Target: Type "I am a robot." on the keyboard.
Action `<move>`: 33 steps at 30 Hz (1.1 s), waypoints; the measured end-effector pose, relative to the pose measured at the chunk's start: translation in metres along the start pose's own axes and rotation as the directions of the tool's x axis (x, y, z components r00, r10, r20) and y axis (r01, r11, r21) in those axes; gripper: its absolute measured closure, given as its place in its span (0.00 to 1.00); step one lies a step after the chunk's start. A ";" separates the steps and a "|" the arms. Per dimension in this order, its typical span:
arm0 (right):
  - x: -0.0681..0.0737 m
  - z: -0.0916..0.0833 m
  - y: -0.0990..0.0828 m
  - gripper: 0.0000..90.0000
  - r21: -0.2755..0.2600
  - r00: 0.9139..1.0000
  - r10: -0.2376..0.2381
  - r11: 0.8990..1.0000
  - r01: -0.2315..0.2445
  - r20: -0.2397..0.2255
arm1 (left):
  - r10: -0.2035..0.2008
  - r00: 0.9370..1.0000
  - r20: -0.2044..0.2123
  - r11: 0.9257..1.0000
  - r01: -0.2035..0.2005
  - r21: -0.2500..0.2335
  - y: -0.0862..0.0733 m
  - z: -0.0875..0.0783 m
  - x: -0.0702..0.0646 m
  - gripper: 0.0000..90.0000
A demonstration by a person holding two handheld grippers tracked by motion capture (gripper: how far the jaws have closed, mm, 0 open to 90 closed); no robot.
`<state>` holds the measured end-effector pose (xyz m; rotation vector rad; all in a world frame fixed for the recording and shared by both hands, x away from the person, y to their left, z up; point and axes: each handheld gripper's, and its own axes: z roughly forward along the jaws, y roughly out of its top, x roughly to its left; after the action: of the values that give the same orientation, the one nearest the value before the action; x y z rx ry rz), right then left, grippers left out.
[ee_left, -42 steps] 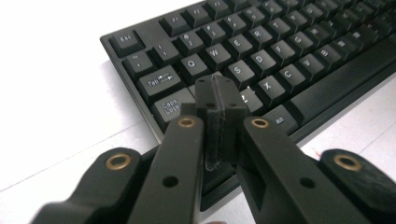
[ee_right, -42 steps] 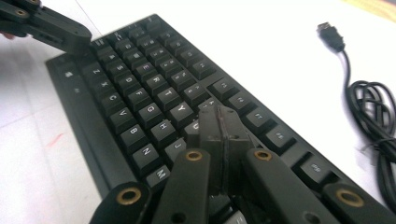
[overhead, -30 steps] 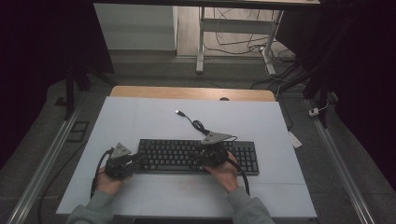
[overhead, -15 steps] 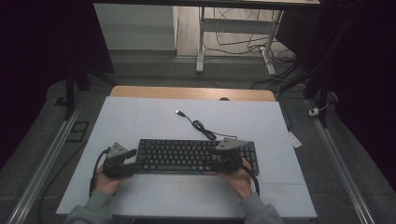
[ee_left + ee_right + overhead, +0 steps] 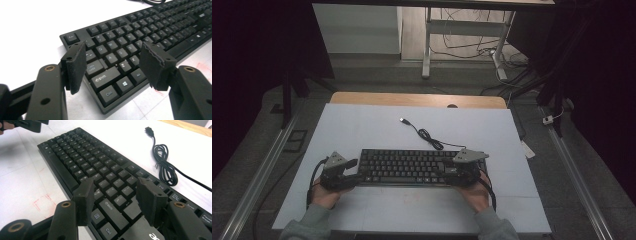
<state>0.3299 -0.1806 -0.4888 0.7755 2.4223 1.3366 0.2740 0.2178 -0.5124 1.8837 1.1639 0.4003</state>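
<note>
We see a black keyboard lying flat near the front edge of a white table, its long side running across. Its cable coils on the bare white surface behind it and ends in a plug lying free. The left gripper sits at the keyboard's left end and the right gripper over its right part; both sets of jaws have just been opening and now stand wide, the pads clear of the keys, gripping nothing. Faint red marks stain the tabletop in front of the keyboard. A strip of wood shows along the table's far edge. Beyond it the room is dim: grey floor, metal rails on either side, a desk frame and what look like loose cables on the floor.
</note>
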 end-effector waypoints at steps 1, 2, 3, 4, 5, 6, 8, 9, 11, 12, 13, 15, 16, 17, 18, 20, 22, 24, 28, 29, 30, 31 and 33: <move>-0.001 0.000 -0.001 0.54 0.003 1.000 0.002 1.000 -0.002 0.002 | 0.002 1.000 0.007 1.000 -0.002 0.001 0.000 0.000 0.000 0.43; -0.001 0.000 -0.001 0.54 0.004 1.000 0.003 1.000 -0.003 0.002 | 0.005 1.000 0.015 1.000 -0.005 0.001 0.001 -0.001 -0.001 0.43; -0.002 0.000 -0.001 0.54 0.003 1.000 0.007 1.000 -0.007 -0.002 | 0.002 1.000 0.026 1.000 -0.002 -0.004 0.002 -0.001 -0.002 0.43; -0.003 0.000 -0.002 0.54 0.005 1.000 0.008 1.000 -0.008 0.004 | 0.002 0.999 0.032 1.000 -0.002 -0.008 0.003 -0.002 -0.003 0.43; -0.003 0.000 -0.002 0.54 0.000 1.000 0.009 1.000 -0.009 0.000 | 0.003 0.999 0.037 1.000 -0.003 -0.011 0.004 -0.003 -0.003 0.43; -0.004 0.000 -0.002 0.54 0.000 1.000 0.009 1.000 -0.009 0.001 | 0.007 0.999 0.038 1.000 -0.006 -0.013 0.005 -0.003 -0.004 0.43; -0.004 0.000 -0.002 0.54 0.000 1.000 0.010 1.000 -0.010 0.000 | 0.012 0.999 0.043 1.000 -0.011 -0.018 0.006 -0.005 -0.006 0.43; -0.003 0.000 -0.002 0.54 0.002 1.000 0.013 1.000 -0.013 0.000 | 0.016 0.999 0.044 1.000 -0.015 -0.019 0.007 -0.005 -0.006 0.43; -0.003 0.000 -0.003 0.54 0.003 1.000 0.017 1.000 -0.017 -0.007 | 0.023 0.998 0.056 1.000 -0.022 -0.020 0.009 -0.006 -0.007 0.43; -0.003 0.001 -0.003 0.54 0.006 1.000 0.016 1.000 -0.016 -0.006 | 0.025 0.998 0.060 1.000 -0.024 -0.019 0.009 -0.006 -0.008 0.43; -0.003 0.001 -0.003 0.54 0.008 1.000 0.015 1.000 -0.015 -0.004 | 0.027 0.998 0.060 0.999 -0.026 -0.021 0.009 -0.006 -0.008 0.43; -0.002 0.001 -0.003 0.54 0.010 1.000 0.014 1.000 -0.014 -0.002 | 0.032 0.997 0.065 0.999 -0.031 -0.021 0.010 -0.006 -0.009 0.43; -0.002 0.002 -0.003 0.54 0.010 1.000 0.010 1.000 -0.010 -0.003 | 0.035 0.997 0.066 0.999 -0.034 -0.019 0.011 -0.005 -0.010 0.44; -0.002 0.002 -0.003 0.54 0.011 1.000 0.011 1.000 -0.010 -0.004 | 0.041 0.997 0.069 0.999 -0.040 -0.017 0.011 -0.005 -0.010 0.44; -0.002 0.002 -0.003 0.54 0.011 1.000 0.010 1.000 -0.010 -0.004 | 0.042 0.997 0.070 0.999 -0.041 -0.015 0.012 -0.004 -0.011 0.45; -0.002 0.002 -0.003 0.54 0.011 1.000 0.011 1.000 -0.011 -0.006 | 0.049 0.996 0.075 0.999 -0.048 -0.014 0.013 -0.003 -0.013 0.45; -0.002 0.003 -0.004 0.54 0.010 1.000 0.012 1.000 -0.012 -0.009 | 0.054 0.995 0.086 0.998 -0.053 -0.015 0.013 -0.003 -0.016 0.47; -0.001 0.003 -0.004 0.54 0.018 1.000 0.008 1.000 -0.008 -0.007 | 0.063 0.994 0.094 0.998 -0.062 -0.016 0.015 -0.003 -0.019 0.50; -0.001 0.004 -0.004 0.54 0.023 1.000 0.004 1.000 -0.004 -0.011 | 0.079 0.990 0.115 0.997 -0.078 -0.011 0.017 0.000 -0.023 0.58; -0.001 0.004 -0.004 0.54 0.024 1.000 0.003 1.000 -0.003 -0.009 | 0.082 0.990 0.117 0.997 -0.082 -0.008 0.017 0.000 -0.024 0.61; -0.001 0.004 -0.004 0.54 0.029 1.000 0.002 1.000 -0.002 -0.005 | 0.085 0.989 0.120 0.996 -0.085 -0.005 0.017 0.001 -0.025 0.64; -0.001 0.005 -0.005 0.54 0.028 1.000 0.005 1.000 -0.005 -0.010 | 0.089 0.989 0.118 0.996 -0.089 -0.003 0.018 0.003 -0.026 0.66; -0.001 0.005 -0.005 0.54 0.033 1.000 0.004 0.999 -0.004 -0.007 | 0.093 0.989 0.115 0.996 -0.094 -0.001 0.018 0.004 -0.028 0.71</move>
<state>0.3315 -0.1796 -0.4958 0.7852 2.4553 1.3067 0.2726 0.1892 -0.4954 1.9444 1.0040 0.3359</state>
